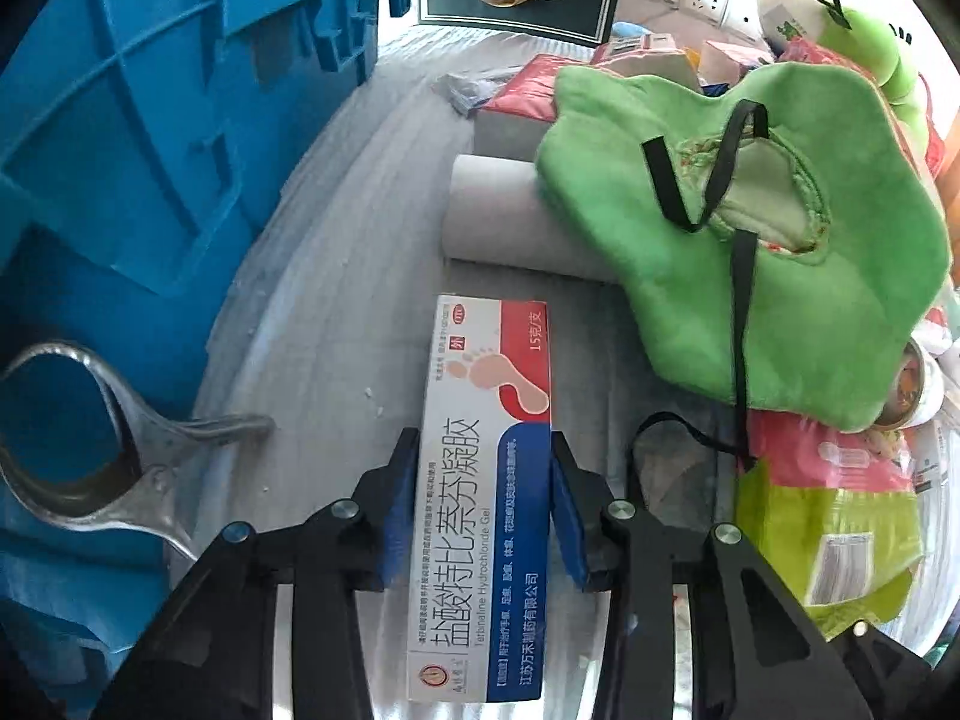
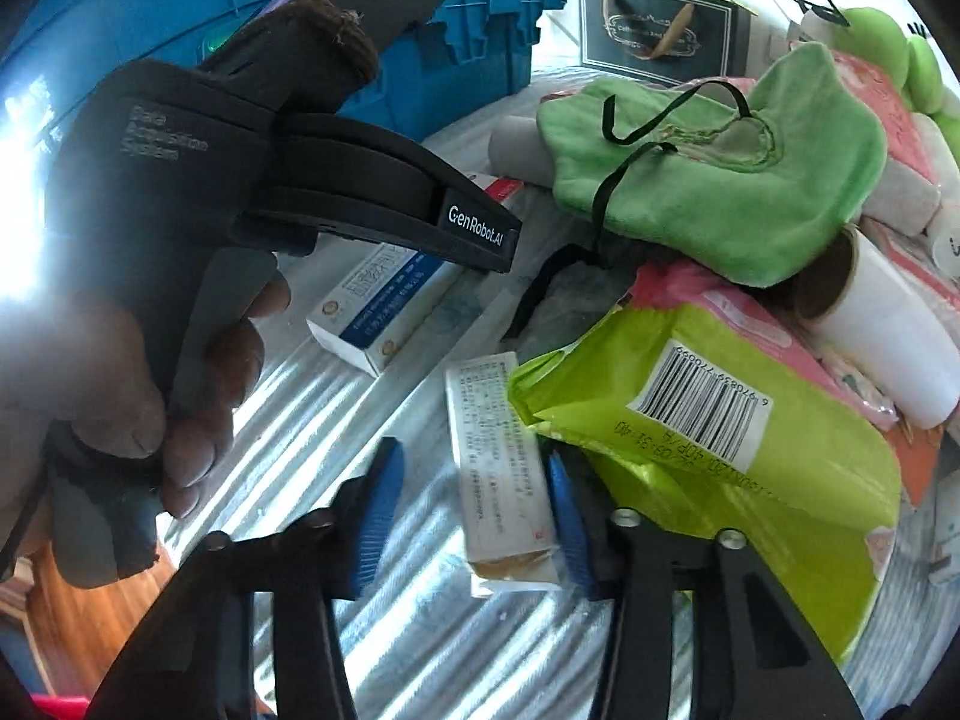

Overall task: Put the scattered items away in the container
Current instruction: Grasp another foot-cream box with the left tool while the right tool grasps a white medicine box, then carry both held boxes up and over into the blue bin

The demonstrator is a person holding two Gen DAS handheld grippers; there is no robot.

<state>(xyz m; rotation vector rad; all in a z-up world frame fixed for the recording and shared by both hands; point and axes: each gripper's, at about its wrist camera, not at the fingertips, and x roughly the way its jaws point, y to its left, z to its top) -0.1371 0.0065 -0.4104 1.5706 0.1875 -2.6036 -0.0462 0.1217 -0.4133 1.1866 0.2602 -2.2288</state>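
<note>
Left gripper (image 1: 485, 498) fingers bracketed the ointment box (image 1: 485, 480) on the table (image 1: 336, 330), probably clamped. Right gripper (image 2: 474, 516) fingers wide around a small carton (image 2: 501, 474). Green cloth (image 1: 750, 240), packets piled beside blue container (image 1: 120, 150); most tidying remained.

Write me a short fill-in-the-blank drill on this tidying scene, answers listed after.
1. The left gripper has its fingers on either side of the long white ointment box printed with a ____ picture.
2. The big container to the left is coloured ____.
3. The green plush cloth lies partly over a grey ____.
4. The lime-green packet beside the right gripper carries a black-and-white ____.

Answers: foot; blue; tube; barcode
</note>
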